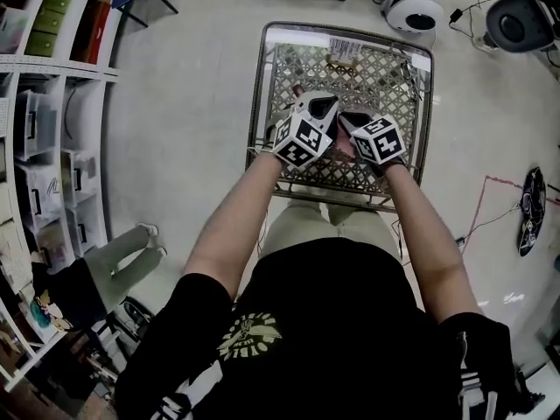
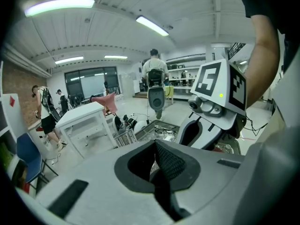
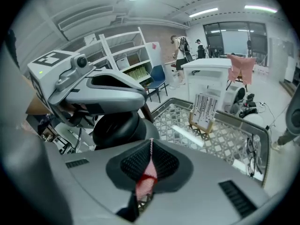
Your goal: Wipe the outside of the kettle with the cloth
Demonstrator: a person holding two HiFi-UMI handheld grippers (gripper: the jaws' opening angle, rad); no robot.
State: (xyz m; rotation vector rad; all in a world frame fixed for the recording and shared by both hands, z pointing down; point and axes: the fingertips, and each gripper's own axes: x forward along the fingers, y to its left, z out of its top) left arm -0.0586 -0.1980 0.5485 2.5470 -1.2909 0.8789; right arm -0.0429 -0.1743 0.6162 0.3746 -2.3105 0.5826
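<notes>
Item 1, right gripper (image 3: 150, 144): its jaws are pinching a thin fold of pink cloth (image 3: 146, 181).

Item 2, left gripper (image 2: 153, 149): its jaws are sitting together, with nothing showing between them.

Item 3, mesh table (image 1: 389, 77): lying just beyond both.

Kettle: showing in no view (I am judging blind).

Risks: the grippers are crowding each other and could knock. So slim a pinch could let the cloth slide out on the first rub.
</notes>
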